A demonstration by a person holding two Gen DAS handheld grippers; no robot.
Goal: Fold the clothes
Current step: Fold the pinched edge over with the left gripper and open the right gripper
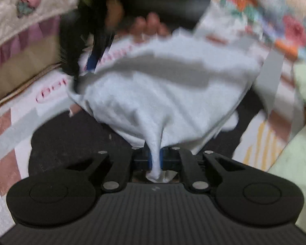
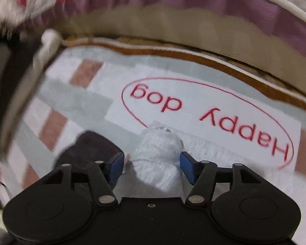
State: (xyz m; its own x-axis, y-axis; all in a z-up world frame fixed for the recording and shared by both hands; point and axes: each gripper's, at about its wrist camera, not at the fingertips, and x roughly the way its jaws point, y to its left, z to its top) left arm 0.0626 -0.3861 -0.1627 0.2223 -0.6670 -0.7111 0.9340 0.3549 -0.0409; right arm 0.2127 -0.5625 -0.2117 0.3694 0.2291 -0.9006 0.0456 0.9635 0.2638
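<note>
L gripper (image 1: 156, 159) clamped on bunched corner of white garment (image 1: 163, 94); R gripper (image 2: 152, 166) parted, cloth fold btwn pads, contact unclear; left-wrist view blurry

Two close, downward wrist views

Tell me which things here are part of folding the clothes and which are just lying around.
In the job:
- pale white knit garment
- left tongs, clamped on it
- right tongs, open around a bunch of it

Lying about:
- "Happy dog" checked blanket
- strawberry-patterned quilt
- pale green cloth
</note>
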